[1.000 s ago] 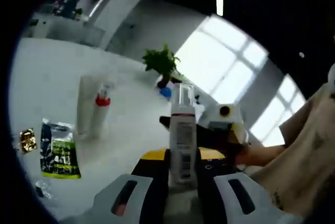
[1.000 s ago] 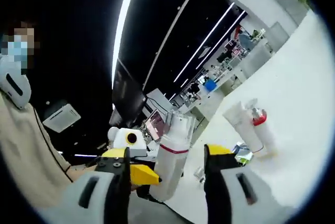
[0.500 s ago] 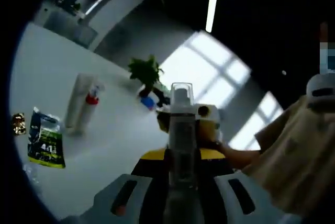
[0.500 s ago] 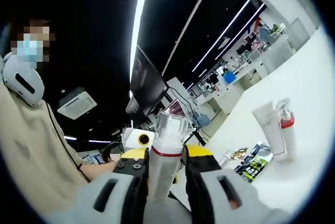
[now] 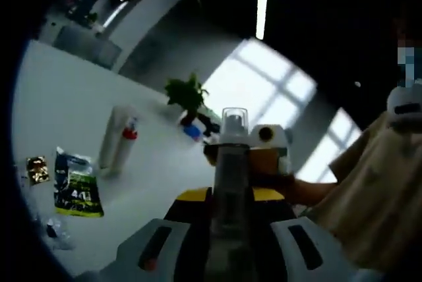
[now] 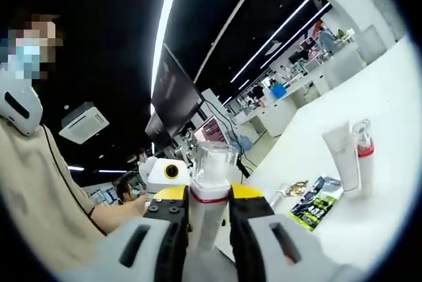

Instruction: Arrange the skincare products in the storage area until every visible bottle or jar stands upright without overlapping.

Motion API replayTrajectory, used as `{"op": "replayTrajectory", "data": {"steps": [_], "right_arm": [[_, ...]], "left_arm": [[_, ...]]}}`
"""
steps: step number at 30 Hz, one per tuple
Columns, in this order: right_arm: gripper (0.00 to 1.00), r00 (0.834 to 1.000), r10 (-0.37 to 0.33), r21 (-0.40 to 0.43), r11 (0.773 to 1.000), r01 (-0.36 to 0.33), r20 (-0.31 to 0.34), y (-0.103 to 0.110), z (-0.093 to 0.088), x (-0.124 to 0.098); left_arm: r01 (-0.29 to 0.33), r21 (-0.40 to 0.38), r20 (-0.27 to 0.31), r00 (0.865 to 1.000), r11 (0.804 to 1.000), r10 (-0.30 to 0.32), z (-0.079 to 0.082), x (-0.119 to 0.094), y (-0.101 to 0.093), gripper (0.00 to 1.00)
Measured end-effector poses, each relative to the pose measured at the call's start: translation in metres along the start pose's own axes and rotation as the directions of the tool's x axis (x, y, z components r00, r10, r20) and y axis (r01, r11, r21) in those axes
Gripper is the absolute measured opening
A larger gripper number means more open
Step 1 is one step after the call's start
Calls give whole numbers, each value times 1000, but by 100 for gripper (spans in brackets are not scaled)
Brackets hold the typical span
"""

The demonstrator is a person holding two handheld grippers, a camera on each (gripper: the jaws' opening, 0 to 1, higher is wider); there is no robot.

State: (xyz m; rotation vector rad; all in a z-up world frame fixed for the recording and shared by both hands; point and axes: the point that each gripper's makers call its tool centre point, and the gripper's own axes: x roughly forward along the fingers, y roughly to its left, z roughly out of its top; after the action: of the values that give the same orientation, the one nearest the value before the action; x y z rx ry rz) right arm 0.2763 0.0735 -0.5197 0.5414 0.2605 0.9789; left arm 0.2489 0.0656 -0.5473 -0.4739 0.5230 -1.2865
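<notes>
- Right gripper view: the right gripper (image 6: 208, 211) pinches a white pump bottle (image 6: 206, 193) with a clear cap and red band, low centre; the left gripper (image 6: 166, 174) lies past it
- Left gripper view: the left gripper (image 5: 227, 229) is pressed on the same bottle (image 5: 229, 183) (blurred here); a potted plant (image 5: 186, 95) sits upper centre
- Standing together at left: one white tube (image 5: 109, 138), one red-collared spray bottle (image 5: 125, 149)
- One green sachet (image 5: 77, 188) and one gold packet (image 5: 36, 170) lie flat beside open white table (image 5: 59, 97)
</notes>
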Motion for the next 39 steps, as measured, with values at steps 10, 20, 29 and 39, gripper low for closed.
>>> {"op": "replayTrajectory", "data": {"steps": [10,20,29,39], "right_arm": [[21,948,-312,-204,934,293,-65,-15,-5,21],[21,894,-448,-425,806,412,17,0,-9,46],[20,911,-412,-589,738,329,-6,13,-14,50],[21,978,-148,-534,844,48,-145,11,-11,32]], "left_arm": [[-361,274,-11,926,892,378,5,-12,32,24],[-547,412,82,819,728,569,10,-31,45,19],[-508,373,63,848,776,525,7,-35,44,17],[-334,385,-45,924,860,379,3,-14,35,17]]}}
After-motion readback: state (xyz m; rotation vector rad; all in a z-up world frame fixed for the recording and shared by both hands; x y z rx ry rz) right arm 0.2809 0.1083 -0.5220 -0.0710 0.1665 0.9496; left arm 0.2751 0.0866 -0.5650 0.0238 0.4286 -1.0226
